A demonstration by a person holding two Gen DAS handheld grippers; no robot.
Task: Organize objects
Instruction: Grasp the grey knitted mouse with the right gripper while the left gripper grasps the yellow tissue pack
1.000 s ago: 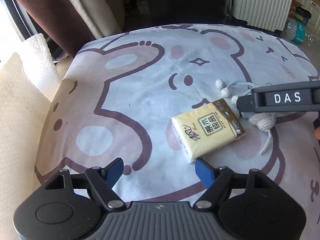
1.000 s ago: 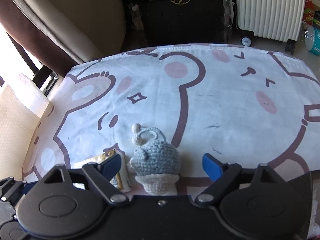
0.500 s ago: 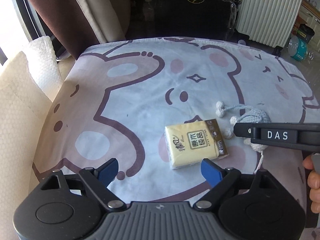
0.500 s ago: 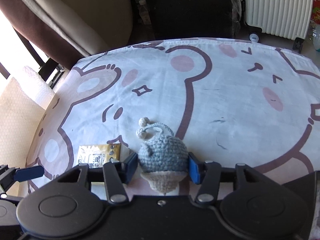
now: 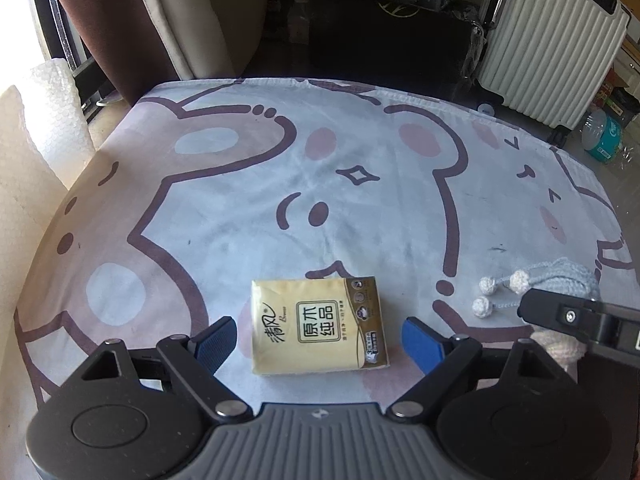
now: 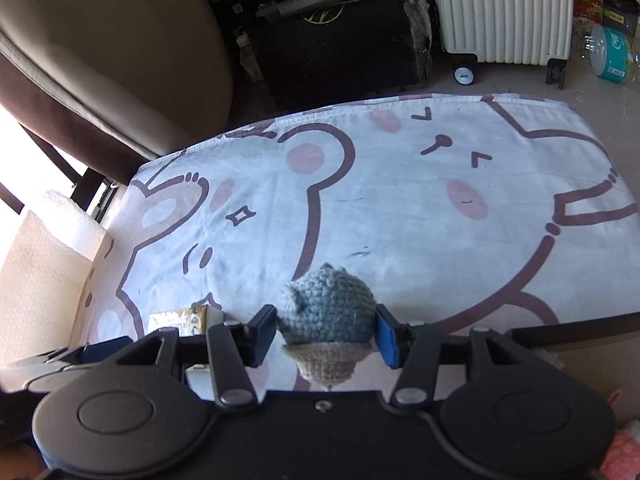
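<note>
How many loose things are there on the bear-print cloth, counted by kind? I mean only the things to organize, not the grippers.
Tissue packet, yellow, lying flat on the cloth between the open left gripper's fingers, untouched: 1
Crocheted toy, grey-blue with a beige base, held in the right gripper: 1
Total: 2

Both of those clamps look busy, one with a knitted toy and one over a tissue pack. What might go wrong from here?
1. The right tool pinches the soft crocheted toy only at its sides, so the toy may squash and slip out.
2. The toy's cord with small balls trails loose beside the tool and might snag.
3. The left tool stands open around the tissue pack, its fingers not touching; the slick wrapper may slide on the bear-print cloth when it closes.
</note>
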